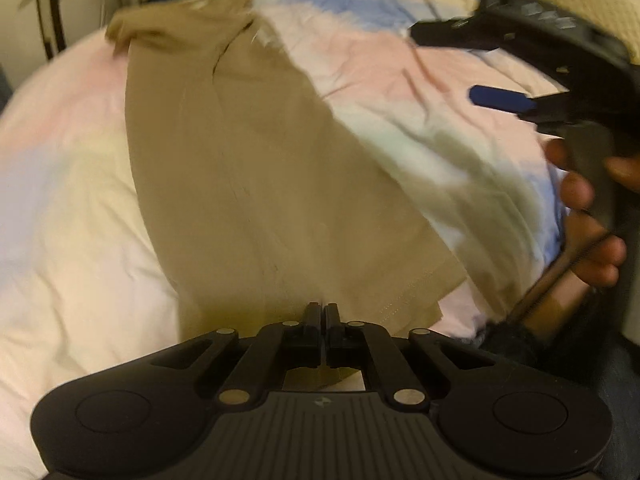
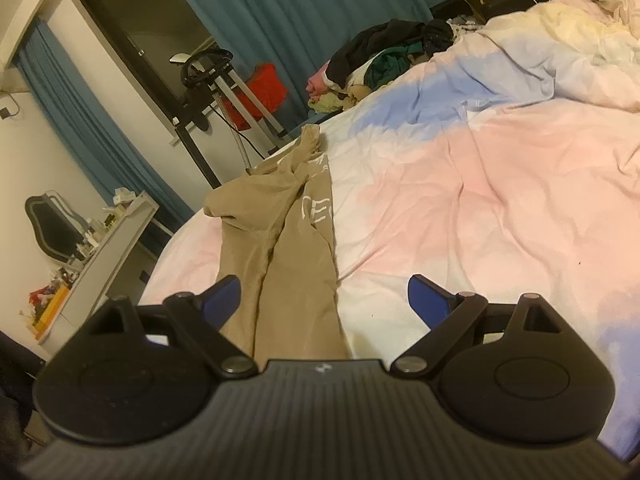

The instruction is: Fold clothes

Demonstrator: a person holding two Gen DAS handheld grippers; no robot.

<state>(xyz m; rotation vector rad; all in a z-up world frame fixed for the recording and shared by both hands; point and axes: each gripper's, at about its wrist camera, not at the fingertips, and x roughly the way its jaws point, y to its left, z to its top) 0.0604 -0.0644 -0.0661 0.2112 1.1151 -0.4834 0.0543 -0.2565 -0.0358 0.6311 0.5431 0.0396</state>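
A tan garment (image 1: 248,184) lies lengthwise on the pastel duvet (image 1: 72,264), its far end bunched up. In the left wrist view my left gripper (image 1: 322,312) is shut, its black fingers pinching the garment's near hem. My right gripper (image 1: 472,68) hovers at the right, open, with a person's hand (image 1: 588,200) around its handle. In the right wrist view the right gripper (image 2: 326,300) stands open above the near end of the tan garment (image 2: 296,240), its blue pads (image 2: 222,298) wide apart and touching nothing. White lettering shows on the cloth.
The duvet (image 2: 500,200) covers a wide bed. A pile of dark and coloured clothes (image 2: 380,64) sits at its far edge. Beyond the bed stand an exercise machine (image 2: 216,92), blue curtains and a cluttered white dresser (image 2: 108,248).
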